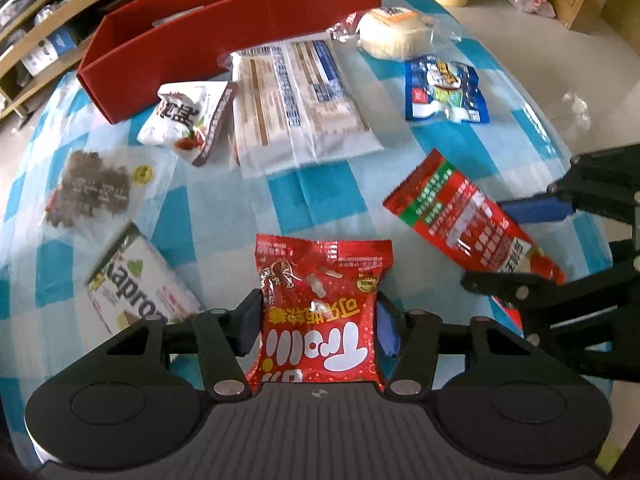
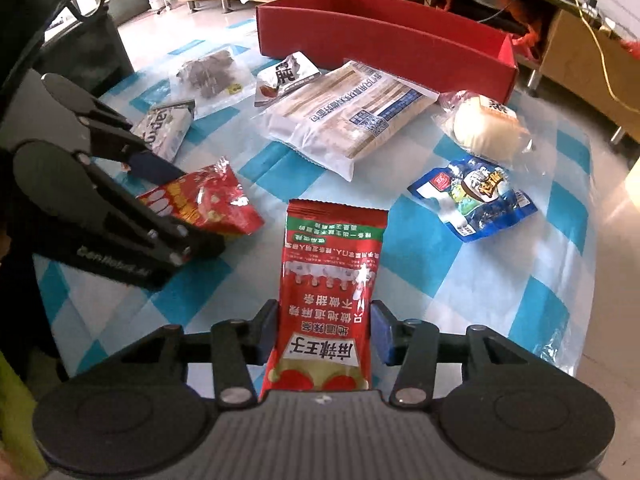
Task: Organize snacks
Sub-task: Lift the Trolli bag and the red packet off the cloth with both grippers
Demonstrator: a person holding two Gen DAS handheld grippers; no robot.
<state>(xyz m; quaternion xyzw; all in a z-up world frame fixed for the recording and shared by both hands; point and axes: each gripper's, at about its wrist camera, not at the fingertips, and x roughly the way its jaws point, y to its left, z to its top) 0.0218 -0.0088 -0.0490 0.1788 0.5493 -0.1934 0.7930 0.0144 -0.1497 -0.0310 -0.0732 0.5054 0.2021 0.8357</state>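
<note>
My left gripper [image 1: 318, 326] is shut on a red candy bag [image 1: 320, 300] and holds it above the table; it also shows in the right wrist view [image 2: 208, 204]. My right gripper [image 2: 324, 330] is shut on a tall red and green snack packet [image 2: 330, 280], lifted off the cloth; in the left wrist view the packet [image 1: 468, 220] hangs at the right. A long red box [image 1: 224, 28] stands open at the far side of the table, also in the right wrist view [image 2: 384, 36].
On the blue-checked cloth [image 1: 320, 184] lie a large white bread pack [image 1: 300, 100], a white pouch [image 1: 188, 116], a blue packet [image 1: 444, 88], a wrapped bun [image 1: 392, 32], a clear bag of dark pieces [image 1: 92, 188] and a white box [image 1: 136, 280]. Floor lies beyond the table's right edge.
</note>
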